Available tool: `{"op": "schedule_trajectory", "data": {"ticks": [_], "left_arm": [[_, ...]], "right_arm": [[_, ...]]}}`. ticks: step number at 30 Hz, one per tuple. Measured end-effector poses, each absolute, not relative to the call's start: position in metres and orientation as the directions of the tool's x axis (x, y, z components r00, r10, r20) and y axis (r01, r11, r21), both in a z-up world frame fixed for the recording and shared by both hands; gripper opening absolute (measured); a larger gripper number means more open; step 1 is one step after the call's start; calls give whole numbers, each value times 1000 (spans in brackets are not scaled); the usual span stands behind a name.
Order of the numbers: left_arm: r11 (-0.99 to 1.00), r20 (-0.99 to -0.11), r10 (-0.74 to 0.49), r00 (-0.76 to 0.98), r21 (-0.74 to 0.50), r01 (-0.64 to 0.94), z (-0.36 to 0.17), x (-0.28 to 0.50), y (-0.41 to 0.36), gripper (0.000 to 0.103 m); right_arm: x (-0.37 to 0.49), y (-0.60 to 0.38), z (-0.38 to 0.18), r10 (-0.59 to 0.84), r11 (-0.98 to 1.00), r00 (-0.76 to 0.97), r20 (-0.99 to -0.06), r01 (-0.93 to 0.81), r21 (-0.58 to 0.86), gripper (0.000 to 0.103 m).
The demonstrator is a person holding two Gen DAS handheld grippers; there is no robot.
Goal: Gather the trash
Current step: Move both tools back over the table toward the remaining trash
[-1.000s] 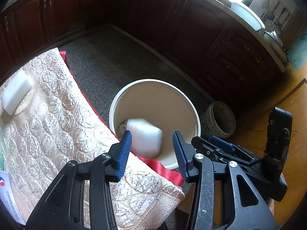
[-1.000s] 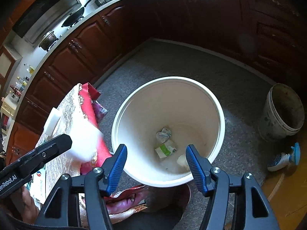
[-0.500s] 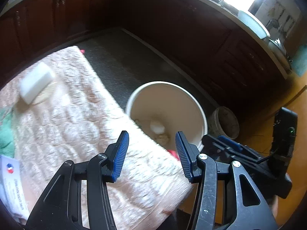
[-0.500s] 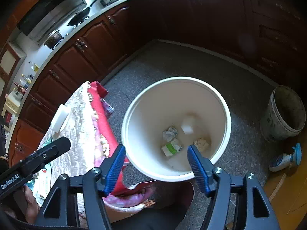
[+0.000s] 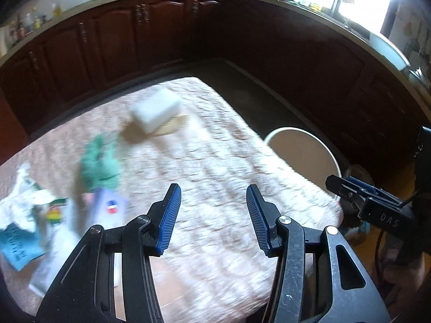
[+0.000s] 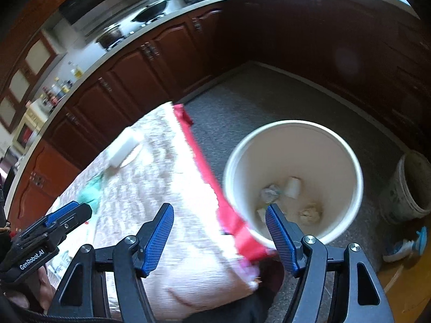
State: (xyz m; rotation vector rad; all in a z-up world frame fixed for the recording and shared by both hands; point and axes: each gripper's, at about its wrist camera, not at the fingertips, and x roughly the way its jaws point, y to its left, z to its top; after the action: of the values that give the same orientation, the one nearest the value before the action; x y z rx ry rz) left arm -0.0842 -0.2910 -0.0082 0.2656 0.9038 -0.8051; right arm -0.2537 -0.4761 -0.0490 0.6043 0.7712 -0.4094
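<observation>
A white bin [image 6: 293,134] stands on the floor beside the table and holds several scraps, among them a white block [image 6: 292,187]; its rim also shows in the left wrist view [image 5: 309,137]. My left gripper [image 5: 212,215] is open and empty above the cream tablecloth [image 5: 210,161]. On the table lie a white block [image 5: 156,109], a green crumpled piece [image 5: 101,164] and paper wrappers [image 5: 35,215]. My right gripper [image 6: 218,234] is open and empty over the table's edge next to the bin. The left gripper also shows in the right wrist view [image 6: 54,226].
Dark wooden cabinets [image 5: 113,37] ring the room. A smaller dirty bucket [image 6: 412,188] and a blue-white spray bottle [image 6: 406,245] sit on the floor right of the bin. A red cloth edge [image 6: 210,177] hangs off the table side.
The white block left my left gripper and fell into the bin. My left gripper has swung left, back over the table. My right gripper has shifted left toward the table edge.
</observation>
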Motion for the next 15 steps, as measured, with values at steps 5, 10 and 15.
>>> {"op": "schedule_trajectory", "data": {"ticks": [5,10,15], "left_arm": [[730,-780,-483,398,-109,675,1,-69,-245,49],[788,-786,-444,430,-114,605,9,-43,-192,56],[841,-791,-393,470,-102,531,18,-9,-143,61]], "right_arm": [[-227,-445,-39,-82,807,664,-743,482,342,73],[-193,-413,-36,-1,850,668,-744,393,351,73],[-151,-378,-35,64,888,653,-754,308,341,76]]}}
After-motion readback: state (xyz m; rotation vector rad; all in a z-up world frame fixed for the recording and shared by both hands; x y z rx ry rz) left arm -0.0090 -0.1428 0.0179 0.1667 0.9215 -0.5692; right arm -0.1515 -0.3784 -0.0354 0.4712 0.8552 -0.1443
